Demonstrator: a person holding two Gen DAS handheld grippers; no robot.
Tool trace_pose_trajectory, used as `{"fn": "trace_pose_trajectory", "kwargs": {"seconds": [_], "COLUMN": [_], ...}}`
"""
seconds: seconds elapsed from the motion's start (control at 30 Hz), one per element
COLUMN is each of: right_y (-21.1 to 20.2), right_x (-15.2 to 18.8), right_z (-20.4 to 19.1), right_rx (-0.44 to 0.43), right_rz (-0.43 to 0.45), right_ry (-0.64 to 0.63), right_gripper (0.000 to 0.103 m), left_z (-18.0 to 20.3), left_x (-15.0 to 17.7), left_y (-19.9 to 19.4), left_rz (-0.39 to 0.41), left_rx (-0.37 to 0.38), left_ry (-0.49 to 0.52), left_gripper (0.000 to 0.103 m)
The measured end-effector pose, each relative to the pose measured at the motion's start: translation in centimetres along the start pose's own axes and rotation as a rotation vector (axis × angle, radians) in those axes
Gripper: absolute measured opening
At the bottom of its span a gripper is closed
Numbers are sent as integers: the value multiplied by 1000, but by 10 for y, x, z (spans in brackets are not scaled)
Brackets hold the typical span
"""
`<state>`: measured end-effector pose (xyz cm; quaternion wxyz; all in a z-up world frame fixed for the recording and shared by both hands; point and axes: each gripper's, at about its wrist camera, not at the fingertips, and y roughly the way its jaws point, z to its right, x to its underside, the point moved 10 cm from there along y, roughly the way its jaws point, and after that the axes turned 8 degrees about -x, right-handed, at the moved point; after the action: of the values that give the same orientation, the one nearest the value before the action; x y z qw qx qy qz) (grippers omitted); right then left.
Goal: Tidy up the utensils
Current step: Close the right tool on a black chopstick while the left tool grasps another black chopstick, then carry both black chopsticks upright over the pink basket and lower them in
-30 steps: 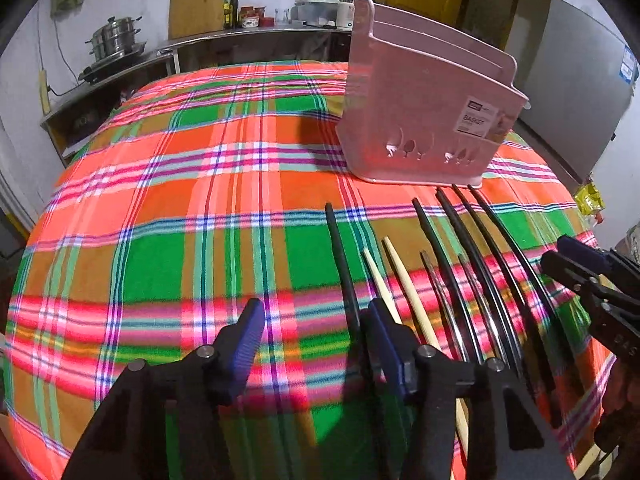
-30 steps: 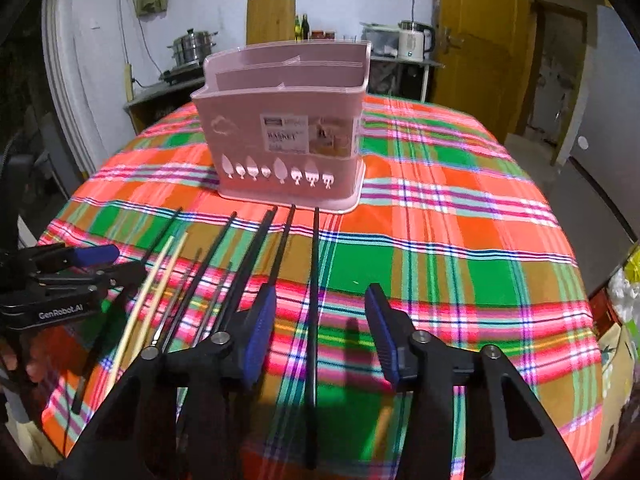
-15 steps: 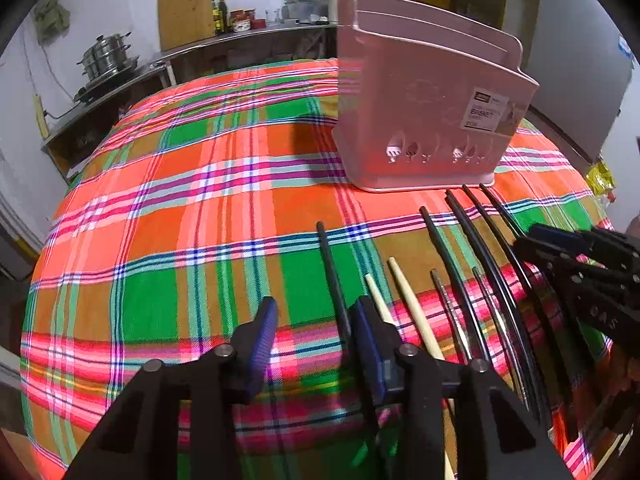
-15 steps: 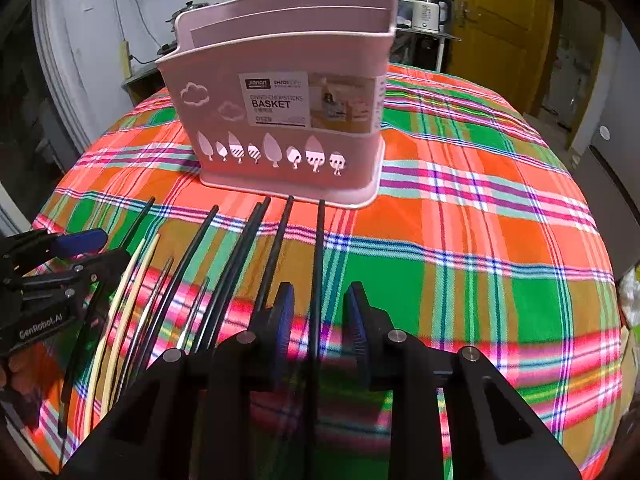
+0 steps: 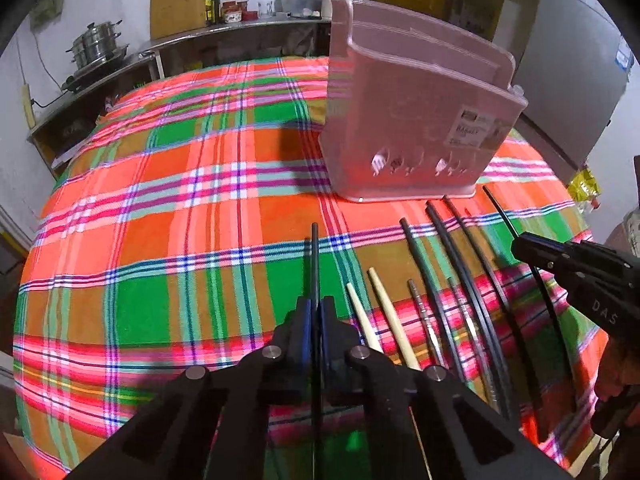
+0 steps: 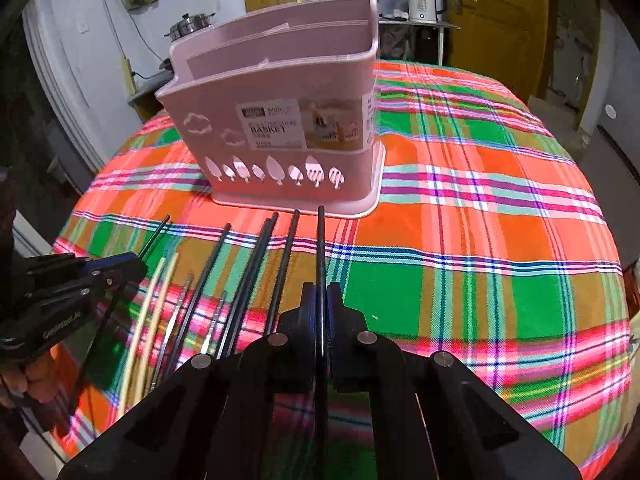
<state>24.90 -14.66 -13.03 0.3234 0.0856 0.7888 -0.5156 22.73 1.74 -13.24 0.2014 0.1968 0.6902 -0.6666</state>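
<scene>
A pink utensil basket (image 5: pixel 416 128) stands upright on the plaid cloth; it also shows in the right wrist view (image 6: pixel 276 128). Several chopsticks lie in a row in front of it: black ones (image 5: pixel 444 256), two pale wooden ones (image 5: pixel 384 304) and thin metal ones (image 5: pixel 420 312). My left gripper (image 5: pixel 315 312) is shut on the leftmost black chopstick (image 5: pixel 315 256). My right gripper (image 6: pixel 321 300) is shut on the rightmost black chopstick (image 6: pixel 321 240). Each gripper shows in the other's view, the right one (image 5: pixel 568 264) and the left one (image 6: pixel 80 276).
The plaid cloth (image 5: pixel 168 208) covers a round table that drops off at the near edge. A counter with steel pots (image 5: pixel 96 46) and bottles stands behind. A kettle (image 6: pixel 424 0) and a yellow door (image 6: pixel 492 20) are at the back right.
Both grippers have moved forward and closed, each on a black chopstick at its end of the row. The basket looks closer in both views.
</scene>
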Motion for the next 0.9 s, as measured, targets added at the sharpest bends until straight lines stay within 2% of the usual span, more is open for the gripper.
{"fn": "trace_pose_trajectory", "kwargs": {"seconds": [0.6, 0.9], "right_y": [-97, -136], "right_x": [-39, -53], "right_z": [-27, -41], "right_rx": [-26, -22], "right_rz": [193, 269], "right_ry": [-41, -71], "right_gripper": [5, 5], "left_z": [2, 9], "left_x": [-44, -61], "left_y": [-116, -161], "left_rz": [192, 253], "left_rx": [86, 120], "left_ry": [3, 23], "left_gripper": [5, 4]}}
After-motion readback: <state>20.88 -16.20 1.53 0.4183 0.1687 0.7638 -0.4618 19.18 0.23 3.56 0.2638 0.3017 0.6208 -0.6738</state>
